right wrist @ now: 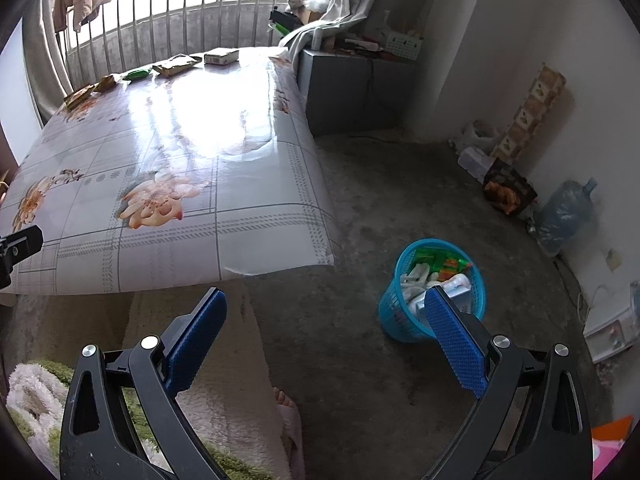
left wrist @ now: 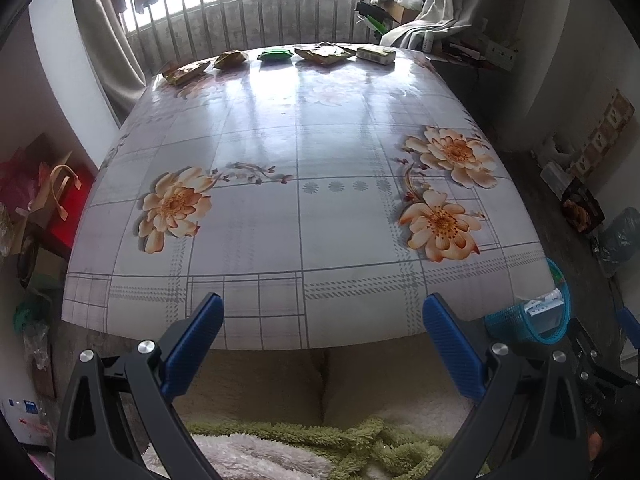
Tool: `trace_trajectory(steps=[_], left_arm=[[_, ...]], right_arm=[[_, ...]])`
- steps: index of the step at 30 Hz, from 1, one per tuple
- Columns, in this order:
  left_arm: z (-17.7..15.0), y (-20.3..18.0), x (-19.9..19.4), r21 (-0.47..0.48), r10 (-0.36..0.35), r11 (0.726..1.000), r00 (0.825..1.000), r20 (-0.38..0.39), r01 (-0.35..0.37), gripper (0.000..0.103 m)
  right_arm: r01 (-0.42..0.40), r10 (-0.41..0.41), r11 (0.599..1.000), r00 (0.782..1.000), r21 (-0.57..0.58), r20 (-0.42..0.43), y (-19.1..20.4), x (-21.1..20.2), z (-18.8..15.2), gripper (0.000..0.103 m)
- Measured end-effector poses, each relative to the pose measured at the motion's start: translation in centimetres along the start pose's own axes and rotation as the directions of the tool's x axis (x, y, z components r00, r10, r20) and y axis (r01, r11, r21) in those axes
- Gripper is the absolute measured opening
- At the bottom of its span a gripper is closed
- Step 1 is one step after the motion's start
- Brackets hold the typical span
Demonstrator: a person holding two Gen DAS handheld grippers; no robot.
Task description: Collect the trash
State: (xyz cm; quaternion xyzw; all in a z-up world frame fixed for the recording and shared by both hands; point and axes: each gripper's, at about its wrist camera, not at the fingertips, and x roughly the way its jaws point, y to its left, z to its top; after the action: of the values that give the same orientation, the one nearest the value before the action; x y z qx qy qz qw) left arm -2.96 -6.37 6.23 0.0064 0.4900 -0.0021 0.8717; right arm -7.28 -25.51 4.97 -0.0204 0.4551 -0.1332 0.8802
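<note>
Several pieces of trash lie in a row along the far edge of the flowered table (left wrist: 280,220): a yellow-brown wrapper (left wrist: 186,72), a crumpled brown wrapper (left wrist: 231,59), a green packet (left wrist: 274,55), a flat brown packet (left wrist: 325,54) and a white box (left wrist: 376,55). The row also shows in the right wrist view, with the green packet (right wrist: 136,74) and the white box (right wrist: 221,56). A blue mesh basket (right wrist: 472,312) with trash in it stands on the floor right of the table. My left gripper (left wrist: 323,312) is open and empty over the table's near edge. My right gripper (right wrist: 326,304) is open and empty above the floor, left of the basket.
A grey cabinet (right wrist: 352,92) with clutter stands beyond the table's right side. A water jug (right wrist: 564,212), bags and boxes line the right wall. A fluffy white and green blanket (left wrist: 304,440) lies below the table's near edge. A barred window (left wrist: 260,8) is behind the table.
</note>
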Motion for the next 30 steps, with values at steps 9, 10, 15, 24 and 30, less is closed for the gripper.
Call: trace_trajectory(steps=[9, 10, 15, 24, 30], left_arm=[[0.06, 0.20, 0.10, -0.006, 0.003, 1.000, 1.000, -0.003, -0.003, 0.098], [0.05, 0.19, 0.09, -0.007, 0.002, 1.000, 1.000, -0.003, -0.002, 0.098], [-0.01, 0.17, 0.27, -0.004, 0.002, 1.000, 1.000, -0.010, -0.002, 0.098], [-0.05, 0.16, 0.32, -0.003, 0.002, 1.000, 1.000, -0.012, -0.002, 0.098], [-0.07, 0.09, 0.29, -0.003, 0.003, 1.000, 1.000, -0.012, -0.003, 0.098]], right_arm=[[-0.006, 0.006, 1.000, 1.000, -0.002, 0.000, 0.13, 0.10, -0.07, 0.095], [-0.006, 0.006, 1.000, 1.000, -0.002, 0.000, 0.14, 0.09, -0.06, 0.095], [-0.008, 0.008, 1.000, 1.000, -0.004, -0.002, 0.35, 0.13, -0.16, 0.095], [-0.010, 0.010, 1.000, 1.000, -0.006, -0.004, 0.42, 0.22, -0.17, 0.095], [-0.012, 0.012, 1.000, 1.000, -0.005, -0.005, 0.40, 0.23, -0.15, 0.095]])
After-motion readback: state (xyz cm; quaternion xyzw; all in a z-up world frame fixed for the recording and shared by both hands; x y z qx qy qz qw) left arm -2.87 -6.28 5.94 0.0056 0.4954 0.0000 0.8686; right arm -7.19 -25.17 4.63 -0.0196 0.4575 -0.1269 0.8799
